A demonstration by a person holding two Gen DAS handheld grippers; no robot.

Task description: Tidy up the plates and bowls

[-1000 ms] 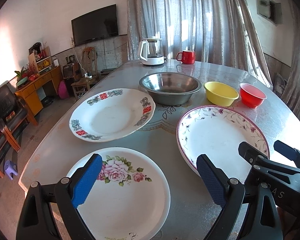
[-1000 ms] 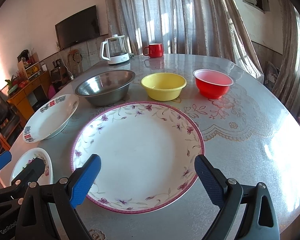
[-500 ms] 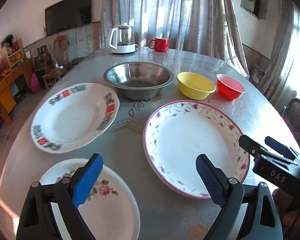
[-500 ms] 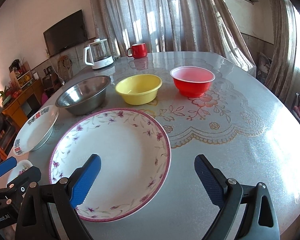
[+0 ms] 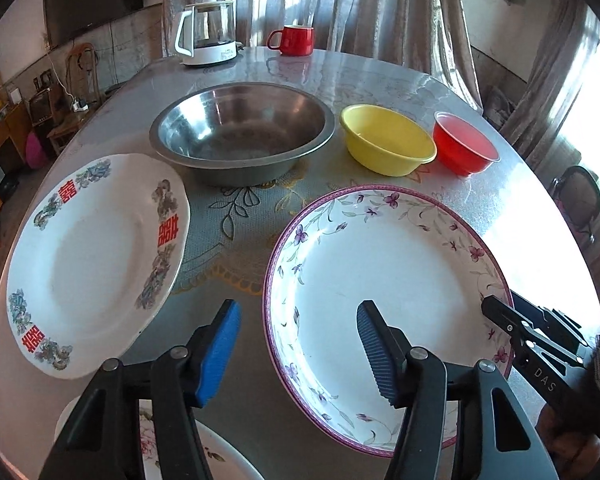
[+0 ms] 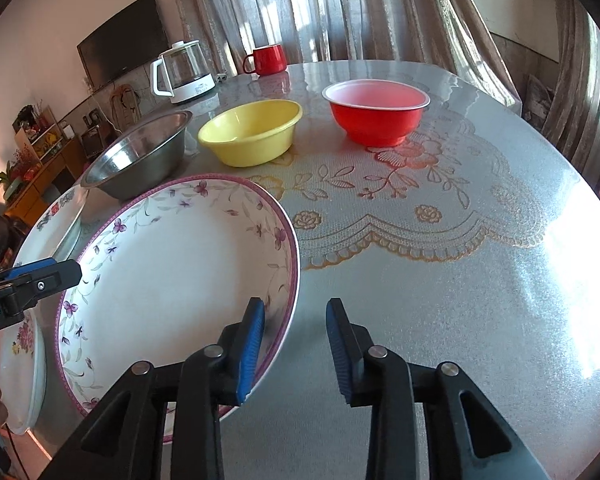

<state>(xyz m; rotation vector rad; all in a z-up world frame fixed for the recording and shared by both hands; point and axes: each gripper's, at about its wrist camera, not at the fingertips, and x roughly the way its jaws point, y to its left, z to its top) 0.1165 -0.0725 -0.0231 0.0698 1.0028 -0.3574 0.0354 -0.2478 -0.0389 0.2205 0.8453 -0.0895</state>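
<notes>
Both wrist views — fingers (image 5: pixel 296 344) (image 6: pixel 296 344) narrower than before, part-open, straddling the purple-rimmed plate (image 5: pixel 384 280) (image 6: pixel 172 272) rim — nothing gripped.

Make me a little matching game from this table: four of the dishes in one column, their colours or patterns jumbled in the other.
1. large plate
2. left plate
3. biggest bowl
4. bowl beside the yellow one

A. bare metal
B. red
C. purple flowers, purple rim
D. red characters on the border

Pairs: 1-C, 2-D, 3-A, 4-B
</notes>
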